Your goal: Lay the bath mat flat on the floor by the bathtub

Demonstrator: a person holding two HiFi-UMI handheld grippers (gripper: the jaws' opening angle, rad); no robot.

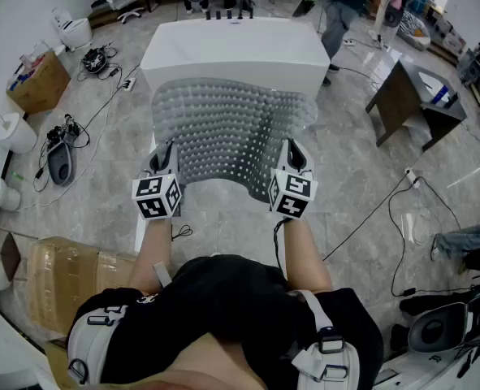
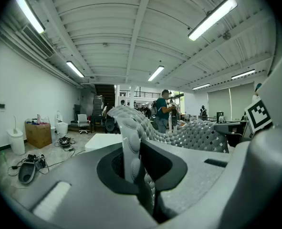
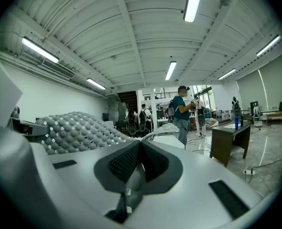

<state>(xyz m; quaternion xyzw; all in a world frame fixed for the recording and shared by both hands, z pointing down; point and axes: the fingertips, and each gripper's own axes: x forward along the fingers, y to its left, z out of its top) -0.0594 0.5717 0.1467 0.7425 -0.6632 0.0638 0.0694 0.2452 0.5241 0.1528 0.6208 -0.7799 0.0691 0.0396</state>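
Mid-carry: studded grey bath mat (image 1: 223,128) at frame centre, held off the floor (image 1: 361,185) just below the white bathtub (image 1: 235,47). Left gripper (image 1: 165,149) and right gripper (image 1: 292,147) each clamped on a near corner (mat sagging between). Probably next: lowering evenly, spreading flat.

In the head view, the bodies of your left gripper (image 1: 165,154) and right gripper (image 1: 292,149) cover the near corners of the bath mat (image 1: 227,128). The raised mat hides the front wall of the bathtub (image 1: 235,47) and the floor beneath it. Your torso blocks the floor along the bottom edge. The person (image 1: 341,2) beyond the tub's far right corner is cut off by the top edge. Between the right jaws, only a blurred pale strip shows.
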